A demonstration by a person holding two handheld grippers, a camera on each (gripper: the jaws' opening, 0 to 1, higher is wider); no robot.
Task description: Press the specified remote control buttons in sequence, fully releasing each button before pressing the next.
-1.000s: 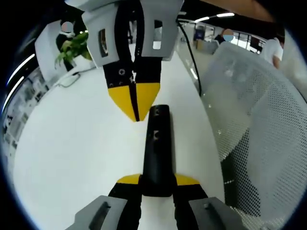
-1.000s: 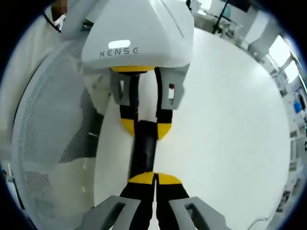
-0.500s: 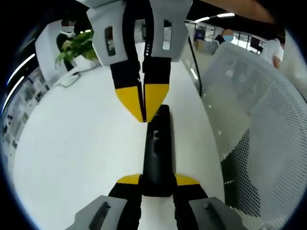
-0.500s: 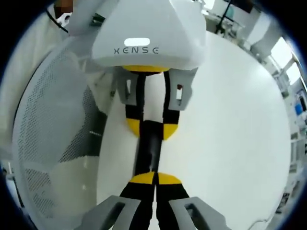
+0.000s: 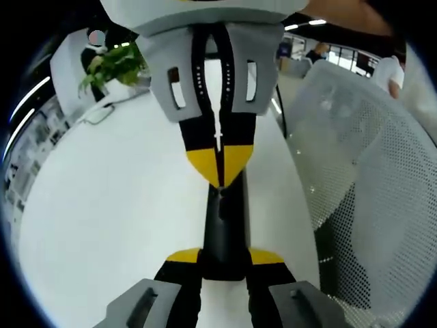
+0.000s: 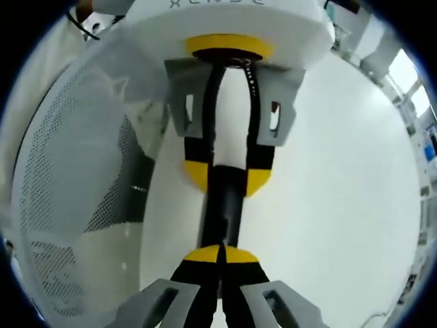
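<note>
The remote point(image 5: 224, 229) lies lengthwise on the white desk point(image 5: 102, 205), a slim black bar with one end held by the left gripper point(image 5: 224, 258). That gripper's yellow-tipped fingers point(image 5: 183, 256) pinch the near end of the remote from both sides, so the black body runs straight out from between them.

In the left gripper view the right gripper point(image 5: 220, 171) comes down from the top, its grey-and-black arms narrowing to two yellow tips pressed together with only a thin seam between them. Those joined tips rest on the far part of the remote's top face, right at a small button; whether the button is actually depressed is too fine to tell.

From the right gripper view the same meeting is seen the other way round. The right gripper point(image 6: 220, 254) rises from the bottom with its yellow tips closed against each other, and they sit on the near end of the remote point(image 6: 224, 212). Beyond, the left gripper point(image 6: 229, 179) hangs from its white housing, its two yellow fingers point(image 6: 196, 174) either side of the remote's far end.

A white mesh chair point(image 5: 369, 191) stands just beside the desk edge. A green plant point(image 5: 113, 65) sits at the far end of the desk.
</note>
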